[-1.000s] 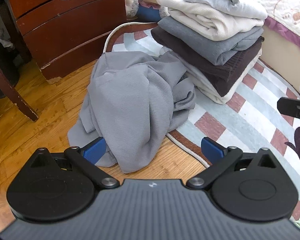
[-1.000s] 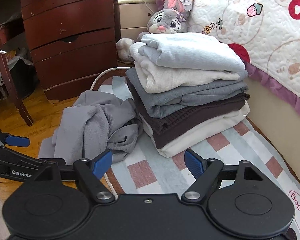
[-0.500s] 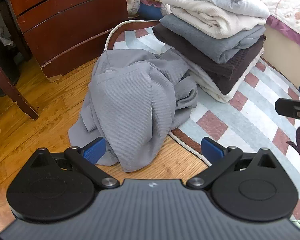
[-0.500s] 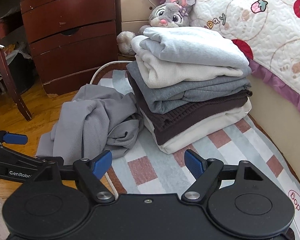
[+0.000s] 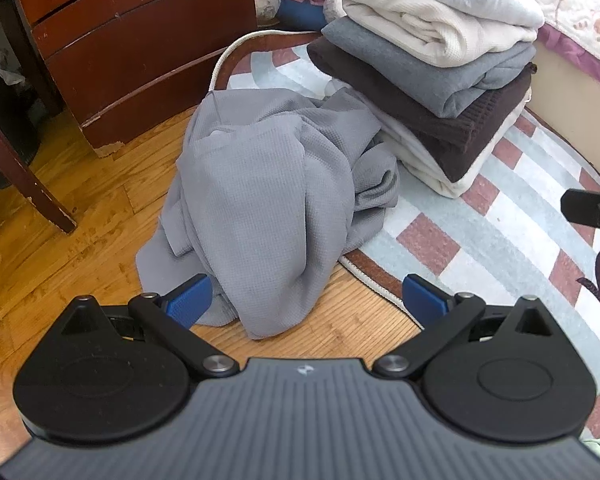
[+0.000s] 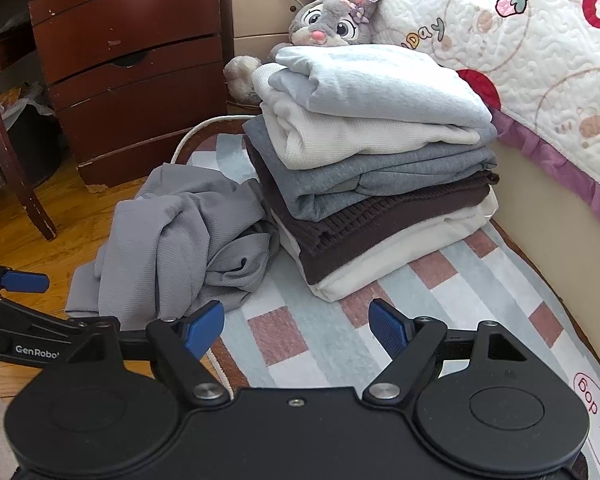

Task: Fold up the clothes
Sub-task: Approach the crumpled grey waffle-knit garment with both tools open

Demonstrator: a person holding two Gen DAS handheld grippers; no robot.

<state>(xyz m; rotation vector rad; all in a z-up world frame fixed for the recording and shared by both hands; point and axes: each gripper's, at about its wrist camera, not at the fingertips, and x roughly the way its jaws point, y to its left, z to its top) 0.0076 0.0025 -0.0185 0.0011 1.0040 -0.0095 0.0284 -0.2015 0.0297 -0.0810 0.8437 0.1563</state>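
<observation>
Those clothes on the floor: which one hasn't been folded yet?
The grey waffle-knit garment, lying crumpled half on the rug, half on the wooden floor. The others sit folded flat in the stack of clothes beside it.

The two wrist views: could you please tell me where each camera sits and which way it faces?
Left wrist: sits behind the open left claw, low over the wooden floor, facing the crumpled grey waffle-knit garment; the right claw's tip shows at right.
Right wrist: sits behind the open right claw, over the striped rug, facing the stack of folded clothes; the left claw shows at left.
Both views share garment, stack, rug.
</observation>
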